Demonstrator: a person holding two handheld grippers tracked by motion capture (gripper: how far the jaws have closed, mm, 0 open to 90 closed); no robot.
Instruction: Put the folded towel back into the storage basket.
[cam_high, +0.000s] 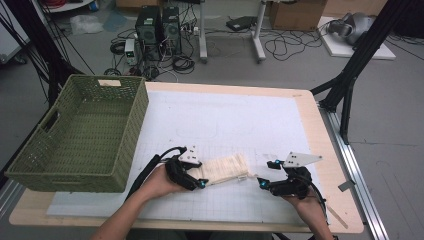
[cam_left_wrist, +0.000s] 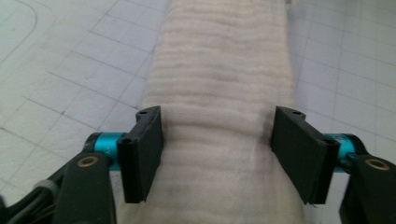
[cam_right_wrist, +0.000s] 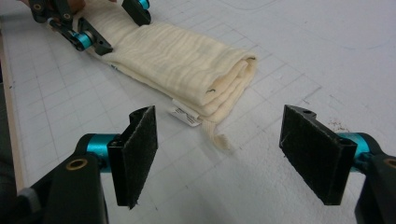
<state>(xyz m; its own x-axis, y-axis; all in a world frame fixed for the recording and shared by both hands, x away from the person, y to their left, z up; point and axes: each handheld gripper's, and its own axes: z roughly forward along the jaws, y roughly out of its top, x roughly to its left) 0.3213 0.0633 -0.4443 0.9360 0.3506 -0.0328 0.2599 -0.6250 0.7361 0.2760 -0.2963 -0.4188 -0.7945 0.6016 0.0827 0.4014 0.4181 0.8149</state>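
1. The folded cream towel (cam_high: 226, 169) lies near the counter's front edge, outside the green basket (cam_high: 80, 135).
2. Left gripper (cam_left_wrist: 217, 144) fingers straddle it, not yet pinching.
3. Right gripper (cam_right_wrist: 229, 156) fingers stand wide, empty.

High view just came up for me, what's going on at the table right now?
A person is working on a folded cream cloth lying on the white gridded mat with a gripper in each hand. The left gripper straddles one end of the cloth, jaws on either side; whether they press it I cannot tell. The right gripper sits open just short of the other end, where a small label pokes out. A green woven basket stands empty at the left.
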